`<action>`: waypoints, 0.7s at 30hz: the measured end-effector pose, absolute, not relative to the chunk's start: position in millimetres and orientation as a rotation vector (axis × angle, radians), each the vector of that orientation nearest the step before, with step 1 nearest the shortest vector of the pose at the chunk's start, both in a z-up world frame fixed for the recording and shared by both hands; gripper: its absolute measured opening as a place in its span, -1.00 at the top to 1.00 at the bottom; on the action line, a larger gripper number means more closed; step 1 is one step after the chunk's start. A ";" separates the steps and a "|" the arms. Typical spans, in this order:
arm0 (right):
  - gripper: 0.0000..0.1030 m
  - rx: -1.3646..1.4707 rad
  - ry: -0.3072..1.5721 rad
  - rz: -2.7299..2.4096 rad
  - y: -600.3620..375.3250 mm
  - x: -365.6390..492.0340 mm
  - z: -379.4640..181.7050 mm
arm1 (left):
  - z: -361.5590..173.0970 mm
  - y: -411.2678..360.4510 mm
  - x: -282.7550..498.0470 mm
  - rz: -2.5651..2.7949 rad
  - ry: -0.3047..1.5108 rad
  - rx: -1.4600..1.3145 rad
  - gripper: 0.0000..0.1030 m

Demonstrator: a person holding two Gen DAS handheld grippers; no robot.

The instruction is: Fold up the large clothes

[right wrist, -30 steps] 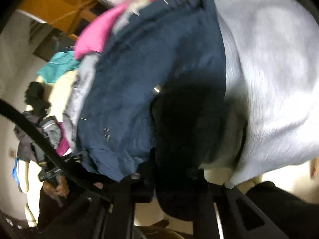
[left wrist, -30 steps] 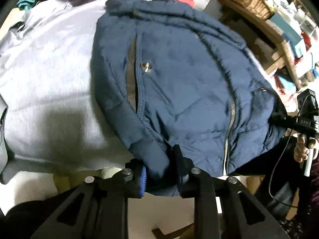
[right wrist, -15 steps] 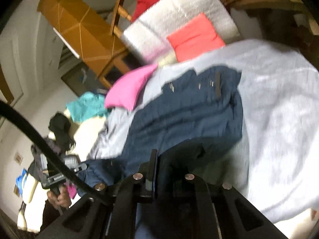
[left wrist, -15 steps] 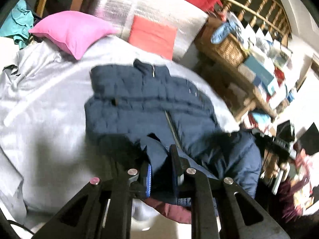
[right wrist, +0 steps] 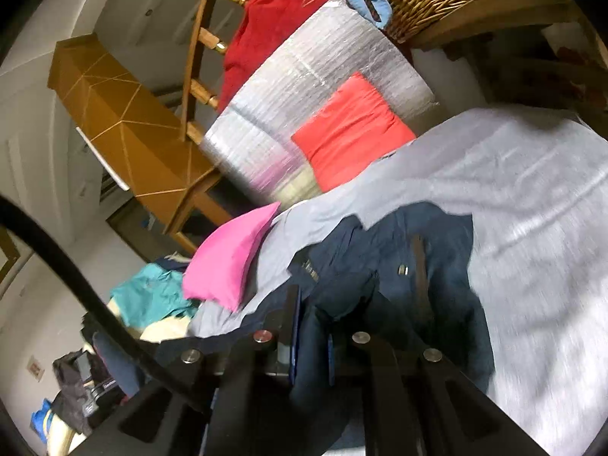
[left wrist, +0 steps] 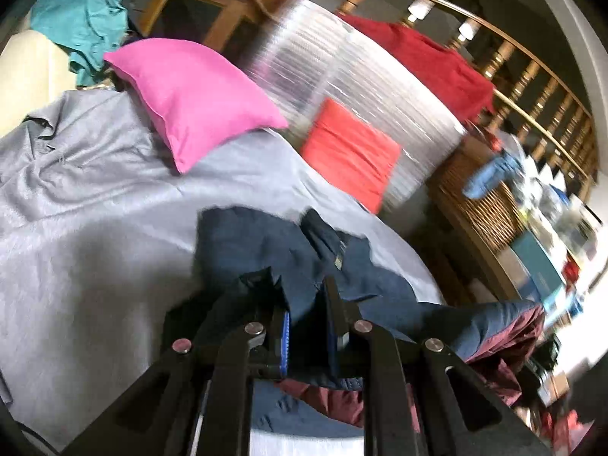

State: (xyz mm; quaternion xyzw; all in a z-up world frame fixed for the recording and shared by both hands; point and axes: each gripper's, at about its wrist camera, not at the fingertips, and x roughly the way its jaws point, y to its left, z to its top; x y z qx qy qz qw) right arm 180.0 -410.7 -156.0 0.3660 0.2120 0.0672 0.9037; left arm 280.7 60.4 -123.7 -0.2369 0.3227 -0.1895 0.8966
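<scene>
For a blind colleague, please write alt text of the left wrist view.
The left claw is shut on the hem of a dark navy padded jacket, which lies crumpled on a grey bedsheet. Behind stand a bright pink pillow and a small red cushion.

Navy jacket (left wrist: 266, 250) with maroon lining, grey sheet (left wrist: 95, 209), pink pillow (left wrist: 193, 98)
</scene>
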 end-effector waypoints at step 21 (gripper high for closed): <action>0.79 0.714 0.519 0.016 -448.7 361.8 -198.1 | -176.2 15.5 450.5 -0.233 0.740 -0.416 0.71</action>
